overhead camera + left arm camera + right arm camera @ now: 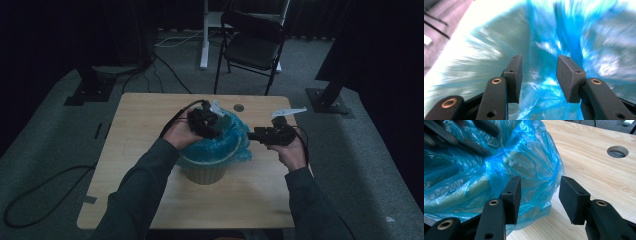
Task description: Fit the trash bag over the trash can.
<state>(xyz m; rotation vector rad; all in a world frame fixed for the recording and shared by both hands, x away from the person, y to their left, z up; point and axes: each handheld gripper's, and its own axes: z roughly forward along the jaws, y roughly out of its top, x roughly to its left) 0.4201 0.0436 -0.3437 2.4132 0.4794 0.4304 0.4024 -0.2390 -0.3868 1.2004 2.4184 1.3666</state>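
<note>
The right gripper [537, 201] gapes empty beside the thin, crinkly blue plastic bag [524, 157] lining a beige bin [205, 172] on the desk [140, 125]. The film looks light, limp and slippery (easily torn), so pinch the bunched fold overhanging the rim; the left gripper [537, 77], also spread, hangs inside the bag.

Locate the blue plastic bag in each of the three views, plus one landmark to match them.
High view: the blue plastic bag lines the bin at table centre, between the left tool and right tool.
Left gripper view: blurred bag straight ahead, beyond the open jaws.
Right gripper view: bag at left and centre, ahead of the open jaws.
Shared landmark: the round hole in the table, seen in the high and right gripper views.
</note>
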